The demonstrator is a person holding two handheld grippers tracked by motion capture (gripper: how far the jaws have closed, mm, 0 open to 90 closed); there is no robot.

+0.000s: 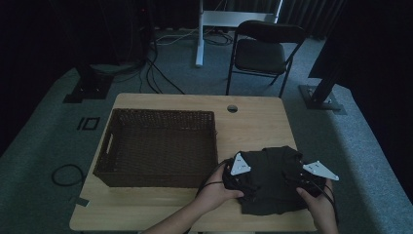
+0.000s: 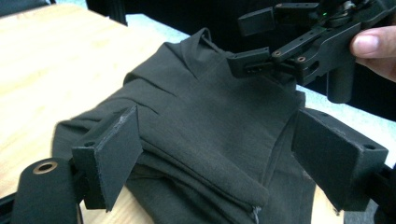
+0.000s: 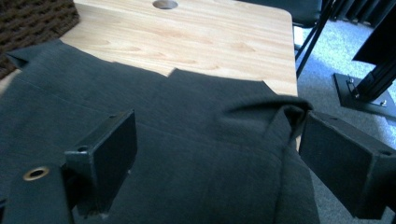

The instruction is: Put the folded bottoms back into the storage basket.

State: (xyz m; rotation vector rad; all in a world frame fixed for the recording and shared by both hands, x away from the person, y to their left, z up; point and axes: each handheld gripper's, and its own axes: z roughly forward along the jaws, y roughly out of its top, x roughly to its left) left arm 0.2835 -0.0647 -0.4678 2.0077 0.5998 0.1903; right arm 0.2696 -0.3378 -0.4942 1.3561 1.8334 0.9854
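Pale wooden table [image 1: 258, 124] on grey carpet [image 1: 44, 141]

Folded dark garment [image 1: 272, 178] on table

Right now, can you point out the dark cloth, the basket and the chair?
dark cloth [image 1: 272, 170], high view, middle of the folded fabric.
basket [image 1: 160, 115], high view, far rim.
chair [image 1: 259, 54], high view, seat.

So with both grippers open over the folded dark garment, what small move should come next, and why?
Probably close both grippers on the folded dark garment. The left gripper and the right gripper each stand open with cloth between the jaws, nothing pinched yet, and the wicker basket sits beside it on the table.
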